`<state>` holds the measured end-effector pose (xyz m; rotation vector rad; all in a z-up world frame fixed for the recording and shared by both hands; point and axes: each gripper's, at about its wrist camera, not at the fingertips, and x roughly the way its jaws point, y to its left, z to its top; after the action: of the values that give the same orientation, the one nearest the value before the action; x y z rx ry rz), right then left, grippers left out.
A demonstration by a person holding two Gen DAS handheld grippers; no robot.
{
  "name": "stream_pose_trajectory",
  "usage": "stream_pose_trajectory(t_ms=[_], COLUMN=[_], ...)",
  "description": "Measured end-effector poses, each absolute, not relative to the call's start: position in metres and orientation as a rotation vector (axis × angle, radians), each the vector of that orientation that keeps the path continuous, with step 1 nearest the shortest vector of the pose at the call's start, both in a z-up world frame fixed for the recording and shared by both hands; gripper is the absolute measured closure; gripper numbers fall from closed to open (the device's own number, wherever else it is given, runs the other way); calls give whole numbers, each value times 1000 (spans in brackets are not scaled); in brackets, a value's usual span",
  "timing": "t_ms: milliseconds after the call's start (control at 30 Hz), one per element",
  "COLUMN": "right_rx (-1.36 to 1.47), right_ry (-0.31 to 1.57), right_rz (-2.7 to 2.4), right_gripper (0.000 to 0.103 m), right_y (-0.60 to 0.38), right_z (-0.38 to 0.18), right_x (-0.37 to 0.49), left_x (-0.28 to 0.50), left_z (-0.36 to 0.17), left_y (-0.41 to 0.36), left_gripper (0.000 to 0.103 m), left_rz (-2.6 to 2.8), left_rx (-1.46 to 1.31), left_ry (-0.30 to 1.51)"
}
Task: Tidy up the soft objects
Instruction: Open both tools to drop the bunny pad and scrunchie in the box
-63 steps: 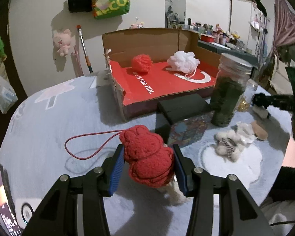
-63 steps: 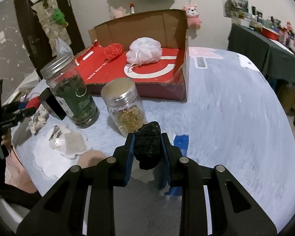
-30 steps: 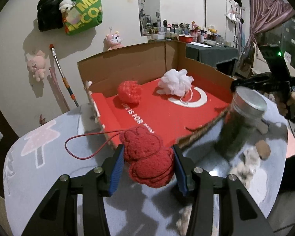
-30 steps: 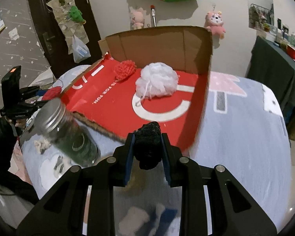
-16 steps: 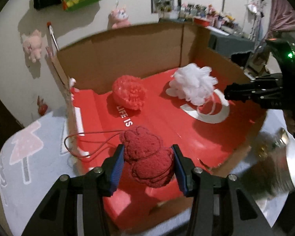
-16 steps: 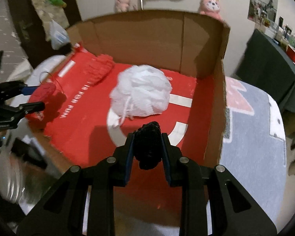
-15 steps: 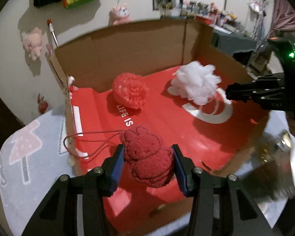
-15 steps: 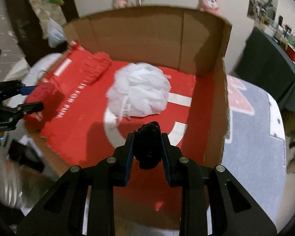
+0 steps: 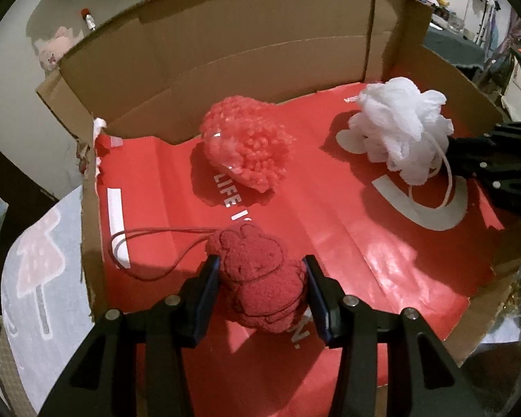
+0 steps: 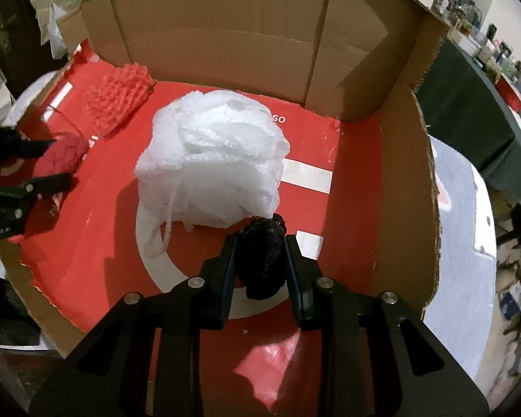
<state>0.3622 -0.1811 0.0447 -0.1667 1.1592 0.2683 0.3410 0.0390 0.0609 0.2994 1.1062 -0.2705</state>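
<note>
Since half a second ago: both grippers lower and deeper inside the shallow cardboard box with the glossy red floor point(image 9: 347, 243), box walls now filling both views.

Left gripper point(image 9: 262, 279): jaws clenched on the dark red knitted plush toy point(image 9: 258, 279), held at its sides just above the red floor near the box's left front part. Thin red cord loop point(image 9: 163, 243) trailing from the toy's top out to the left, lying across the floor beside a white stripe.

Right gripper point(image 10: 260, 260): jaws clenched on the small black fuzzy lump point(image 10: 262, 257), poised over the white ring printed on the floor, close to the box's right wall.

Fluffy white mesh bath pouf point(image 10: 213, 160) resting on the floor just beyond the black lump, nearly touching it, its white cord hanging down to the left. Coral-red nubby yarn ball point(image 9: 248, 147) lying farther back, near the rear wall, clear of both grippers.

Left gripper also visible from the right wrist at the left edge, red toy between its fingers point(image 10: 48, 182).

Pale grey patterned counter point(image 9: 41, 278) showing beyond the box's left wall.
</note>
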Motion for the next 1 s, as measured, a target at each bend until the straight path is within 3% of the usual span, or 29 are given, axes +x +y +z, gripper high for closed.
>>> stream_pose_trajectory(t_ms=[367,433,500,733,833,1000], right_rx=[-250,-265,-279,-301,-301,-271], right_ry=[1151,1154,1149,1093,1064,1029], right_rz=[263,266,289,269,257,254], right_gripper=[73,67,53,45,31,31], right_y=[-175,-173,-168,-163,-164,-172], right_z=[38,36,35,49,62,84], right_x=[355,354,350,334,331,326], left_x=[343,345,345,338,331,314], left_z=[55,54,55,64,72,91], left_y=[30,29,30,34,31,30], left_gripper=[51,50,46,36,28,23], left_rz=[-255,-254,-252,-272,-275,-280], left_rx=[322,323,318,297,287,251], left_ry=[1117,1122,1123,1096,1074,1012])
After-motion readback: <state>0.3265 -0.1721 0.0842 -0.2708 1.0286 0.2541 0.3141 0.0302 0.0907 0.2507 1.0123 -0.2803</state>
